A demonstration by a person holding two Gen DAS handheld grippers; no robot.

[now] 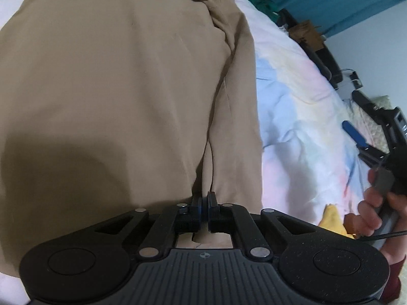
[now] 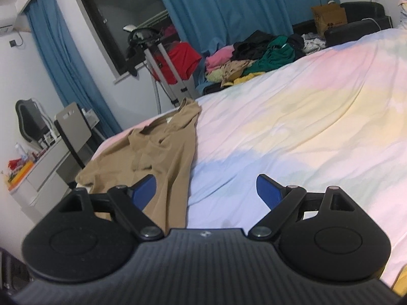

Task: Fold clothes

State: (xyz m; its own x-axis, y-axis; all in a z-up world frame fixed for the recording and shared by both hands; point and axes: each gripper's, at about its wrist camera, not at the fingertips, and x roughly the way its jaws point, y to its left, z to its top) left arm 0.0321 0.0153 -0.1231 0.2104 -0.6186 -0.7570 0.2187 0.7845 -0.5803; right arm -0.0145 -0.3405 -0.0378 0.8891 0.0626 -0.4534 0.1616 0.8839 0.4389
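Observation:
A tan long-sleeved garment (image 1: 122,81) lies spread on the bed and fills most of the left wrist view; its sleeve lies folded along its right side. My left gripper (image 1: 204,199) is shut on the garment's near edge. In the right wrist view the same tan garment (image 2: 155,152) lies at the bed's left side. My right gripper (image 2: 206,190) is open and empty, held above the sheet just right of the garment. It also shows at the right edge of the left wrist view (image 1: 361,139), held by a hand.
The bed has a pastel sheet (image 2: 292,117). A pile of mixed clothes (image 2: 254,56) lies at its far end. A yellow cloth (image 1: 333,218) lies near the front edge. A desk and chair (image 2: 71,132), a tripod (image 2: 165,71) and blue curtains stand beyond the bed.

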